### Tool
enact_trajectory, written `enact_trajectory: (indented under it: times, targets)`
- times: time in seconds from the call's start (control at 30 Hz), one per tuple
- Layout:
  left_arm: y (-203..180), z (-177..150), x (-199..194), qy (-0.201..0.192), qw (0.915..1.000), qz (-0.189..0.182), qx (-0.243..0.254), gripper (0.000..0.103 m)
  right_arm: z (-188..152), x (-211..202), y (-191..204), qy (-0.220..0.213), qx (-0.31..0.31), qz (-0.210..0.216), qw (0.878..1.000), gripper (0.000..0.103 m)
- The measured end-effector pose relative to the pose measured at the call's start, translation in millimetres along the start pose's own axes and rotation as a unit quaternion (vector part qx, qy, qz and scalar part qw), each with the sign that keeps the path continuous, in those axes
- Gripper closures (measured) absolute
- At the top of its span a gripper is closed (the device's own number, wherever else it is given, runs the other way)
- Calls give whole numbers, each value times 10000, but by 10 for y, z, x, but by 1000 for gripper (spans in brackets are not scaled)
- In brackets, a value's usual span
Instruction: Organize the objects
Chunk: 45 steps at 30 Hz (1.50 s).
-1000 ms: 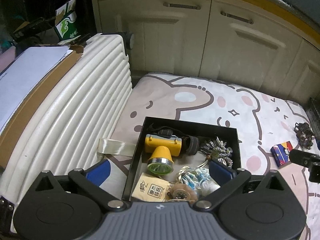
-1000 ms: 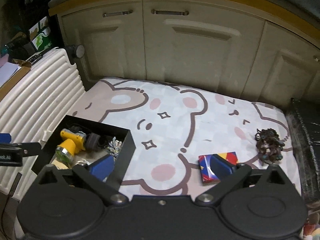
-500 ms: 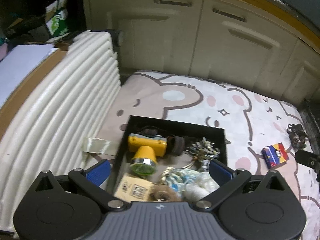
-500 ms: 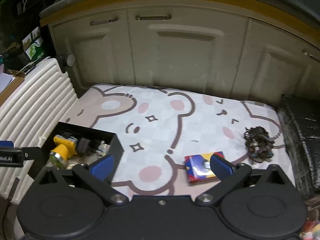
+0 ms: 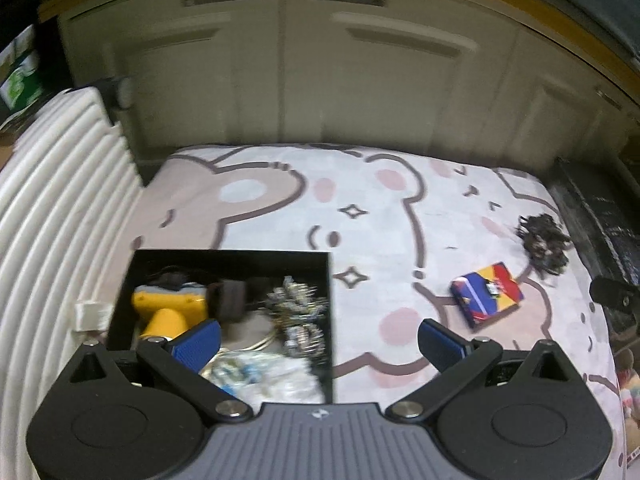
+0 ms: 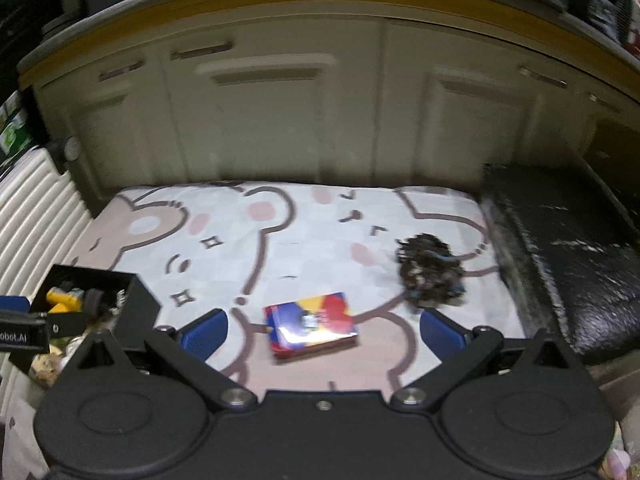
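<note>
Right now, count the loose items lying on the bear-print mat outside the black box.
2: a colorful small box near the front, a dark tangled bundle right of it.

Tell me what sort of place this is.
Probably a home floor by kitchen-style storage: cream cabinet doors with bar handles under a countertop edge, a cartoon bear mat spread below them, and a black box of household odds and ends.

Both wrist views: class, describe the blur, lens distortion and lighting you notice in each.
Left wrist view: motion blur smears the black box contents and the cabinet doors; the fisheye lens bows the countertop edge. Right wrist view: dim, blurred light; the colourful card box shows glare, and the dark tangled bundle is smeared.
</note>
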<state>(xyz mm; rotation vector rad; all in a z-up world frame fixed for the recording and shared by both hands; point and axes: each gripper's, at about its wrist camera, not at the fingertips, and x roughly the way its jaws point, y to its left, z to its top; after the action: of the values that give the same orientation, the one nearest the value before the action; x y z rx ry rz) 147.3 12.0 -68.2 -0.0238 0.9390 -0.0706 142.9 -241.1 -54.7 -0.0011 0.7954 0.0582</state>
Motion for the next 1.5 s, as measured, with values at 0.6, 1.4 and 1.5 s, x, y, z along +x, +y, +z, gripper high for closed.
enact_trajectory:
  times: [0.6,1.4,1.5]
  targets:
    - [-648,79,326,-24,9988,-476,143,0,-119,377,-661,-236,894,-408,9949,0]
    - [-1081,40,1104,218,9944,-910,489,0,-268,1440,-995,611,2941,-96,9538,99]
    - [-1060,33,1193,349,9925,-1081,443,0,-255,1559,-921,683,2954,43,9529,101]
